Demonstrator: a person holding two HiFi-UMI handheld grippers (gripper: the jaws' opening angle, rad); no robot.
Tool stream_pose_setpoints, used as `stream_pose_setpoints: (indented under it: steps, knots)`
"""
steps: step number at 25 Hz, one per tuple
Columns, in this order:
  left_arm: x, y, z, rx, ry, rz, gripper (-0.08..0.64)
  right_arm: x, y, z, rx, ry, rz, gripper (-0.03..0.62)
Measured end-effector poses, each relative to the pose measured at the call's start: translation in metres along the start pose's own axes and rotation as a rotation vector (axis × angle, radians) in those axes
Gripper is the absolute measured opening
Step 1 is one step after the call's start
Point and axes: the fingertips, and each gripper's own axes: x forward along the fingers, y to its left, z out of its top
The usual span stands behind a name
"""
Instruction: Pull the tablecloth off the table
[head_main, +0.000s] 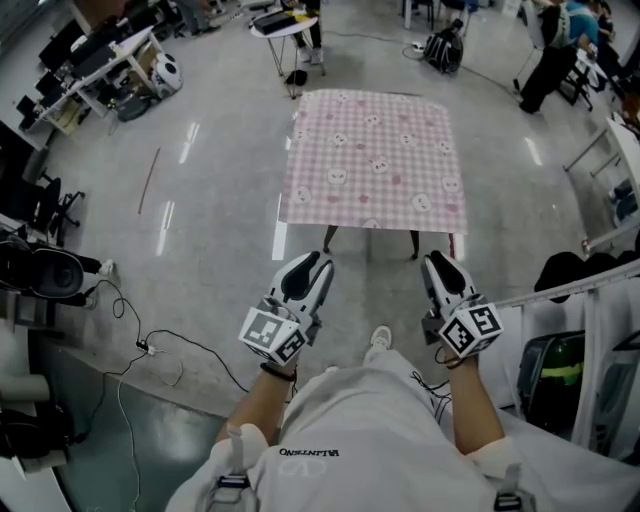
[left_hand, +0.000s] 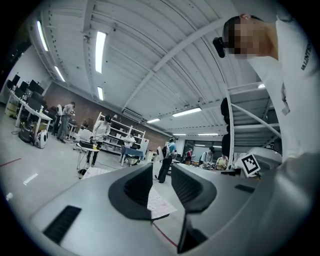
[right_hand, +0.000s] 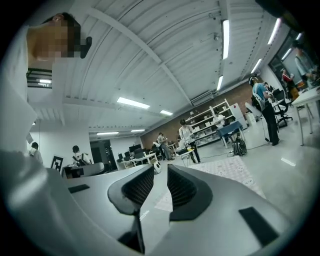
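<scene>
A pink checked tablecloth (head_main: 375, 160) with small animal prints covers a table ahead of me, and its near hem hangs over the dark table legs (head_main: 414, 243). My left gripper (head_main: 320, 261) and right gripper (head_main: 433, 261) are held side by side above the floor, just short of that near hem and apart from it. On both, the jaws stand close together with nothing between them. The left gripper view shows its jaws (left_hand: 161, 172) tilted up, with the cloth (left_hand: 159, 204) low behind them. In the right gripper view the cloth (right_hand: 235, 170) lies right of the jaws (right_hand: 160, 175).
A small round table (head_main: 283, 24) stands beyond the cloth's far edge. Desks (head_main: 95, 60) and office chairs (head_main: 50, 205) line the left side, with cables (head_main: 150, 347) on the floor near my left. A white rail (head_main: 570, 288) and bags are close on my right. People stand at the back right.
</scene>
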Motion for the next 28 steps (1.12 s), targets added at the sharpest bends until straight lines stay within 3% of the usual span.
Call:
stream_pose_setpoints:
  steps: [10,19,28]
  knots:
    - [0.075,0.003,-0.018,-0.033,0.014,0.038,0.114,0.046,-0.068,0.006,0.083,0.006,0.087,0.095]
    - [0.112,0.0,-0.045,-0.073,0.058,0.049,0.114,0.058,-0.097,-0.007,0.131,0.059,0.115,0.095]
    - [0.138,0.027,-0.078,-0.275,0.079,-0.001,0.114,0.079,-0.104,-0.035,0.216,0.097,0.117,0.1]
